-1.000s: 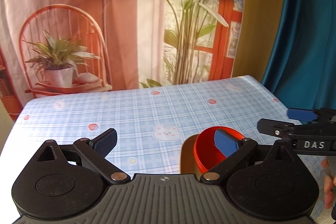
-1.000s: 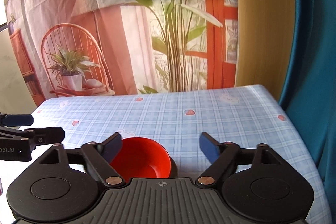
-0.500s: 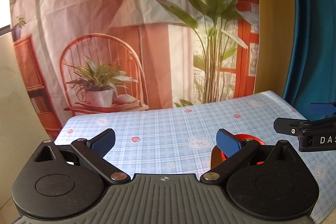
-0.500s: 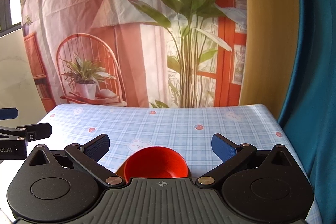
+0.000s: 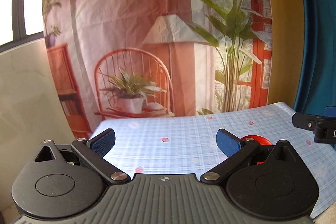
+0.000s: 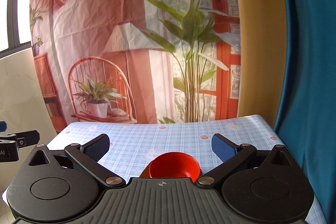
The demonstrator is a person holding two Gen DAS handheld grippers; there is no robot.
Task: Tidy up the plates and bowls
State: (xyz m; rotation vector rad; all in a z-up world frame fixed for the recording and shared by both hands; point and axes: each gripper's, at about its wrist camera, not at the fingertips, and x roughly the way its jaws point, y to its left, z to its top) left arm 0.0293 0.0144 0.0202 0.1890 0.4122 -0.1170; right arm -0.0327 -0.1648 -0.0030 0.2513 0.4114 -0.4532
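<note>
On the left, the left gripper (image 5: 166, 140) hangs above the table (image 5: 178, 135) with its jaws spread wide and nothing between them; only the checked cloth with small bears and strawberries shows in the gap. I think it is held this high and this open because it has no work at this moment, so it waits out of the way. Its camera looks mostly at the printed curtain (image 5: 147, 35) behind the table, which tells me the tool is pointing nearly level and not down at the dishes. More to the right, in the left wrist view, the red bowl (image 5: 257, 140) is half hidden behind the right finger of this gripper, so it lies to the side of it and not in its reach line. In the right wrist view the bowl (image 6: 174, 165) sits on the table near the front edge, upright, and it seems to rest on something darker and orange under it, maybe a plate or a second bowl, but I cannot tell which. The right gripper (image 6: 160, 148) is above and behind the bowl, its jaws also spread wide and apart from the rim, touching nothing. To me the bowl looks set down in its place, and both tools stand clear so they do not push it. At the far right the blue curtain (image 6: 310, 77) closes the scene.
</note>
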